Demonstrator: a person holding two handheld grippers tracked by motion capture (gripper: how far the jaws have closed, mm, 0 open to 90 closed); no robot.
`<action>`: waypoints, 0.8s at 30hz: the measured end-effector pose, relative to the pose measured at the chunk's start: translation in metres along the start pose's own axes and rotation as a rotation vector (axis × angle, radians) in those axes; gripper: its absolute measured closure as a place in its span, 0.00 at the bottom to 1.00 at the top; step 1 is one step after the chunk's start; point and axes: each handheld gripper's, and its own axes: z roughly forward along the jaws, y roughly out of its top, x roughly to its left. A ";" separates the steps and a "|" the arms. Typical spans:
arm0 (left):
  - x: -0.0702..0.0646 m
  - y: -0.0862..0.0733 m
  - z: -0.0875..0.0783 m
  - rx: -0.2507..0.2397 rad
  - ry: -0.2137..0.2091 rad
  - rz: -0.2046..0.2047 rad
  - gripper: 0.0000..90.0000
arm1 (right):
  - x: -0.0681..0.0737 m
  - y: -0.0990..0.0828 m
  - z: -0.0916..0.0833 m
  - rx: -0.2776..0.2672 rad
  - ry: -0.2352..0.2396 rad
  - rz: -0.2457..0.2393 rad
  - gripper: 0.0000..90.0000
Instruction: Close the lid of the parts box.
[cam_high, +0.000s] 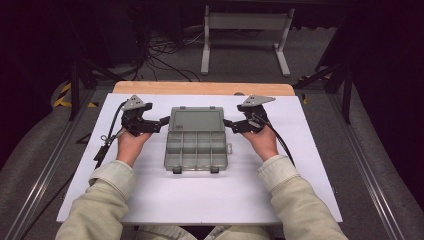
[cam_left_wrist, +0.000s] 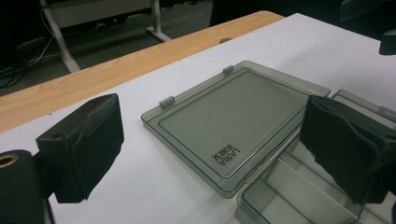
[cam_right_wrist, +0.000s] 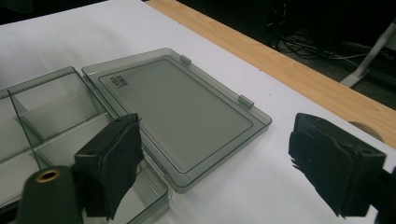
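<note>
A grey see-through compartment box lies open in the middle of the white board. Its lid (cam_high: 196, 120) is folded flat toward the far side, and its divided tray (cam_high: 196, 150) is nearer me, with nothing in the compartments. My left gripper (cam_high: 162, 122) is at the box's left edge by the hinge line, jaws open. My right gripper (cam_high: 229, 124) mirrors it at the right edge, also open. The left gripper view puts the lid (cam_left_wrist: 229, 116) and a tray corner (cam_left_wrist: 299, 186) between the open pads (cam_left_wrist: 88, 144). The lid (cam_right_wrist: 173, 107) and tray (cam_right_wrist: 46, 121) appear between the spread pads (cam_right_wrist: 334, 168) in the right gripper view.
The white board (cam_high: 210, 195) covers a wooden table whose far edge (cam_high: 200, 88) shows behind it. A metal stand (cam_high: 245, 30) and loose cables (cam_high: 165, 55) are on the floor beyond. Metal rails run along both sides of the table.
</note>
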 end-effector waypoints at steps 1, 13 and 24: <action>0.000 0.000 0.001 0.000 -0.005 -0.004 0.08 | 0.000 0.000 0.001 0.000 0.001 0.001 0.19; 0.000 -0.003 0.003 0.067 -0.040 0.012 0.72 | 0.000 -0.003 0.003 0.044 0.026 -0.039 0.86; 0.002 -0.004 0.009 0.179 0.000 0.011 1.00 | -0.005 -0.005 0.011 0.121 0.023 -0.027 1.00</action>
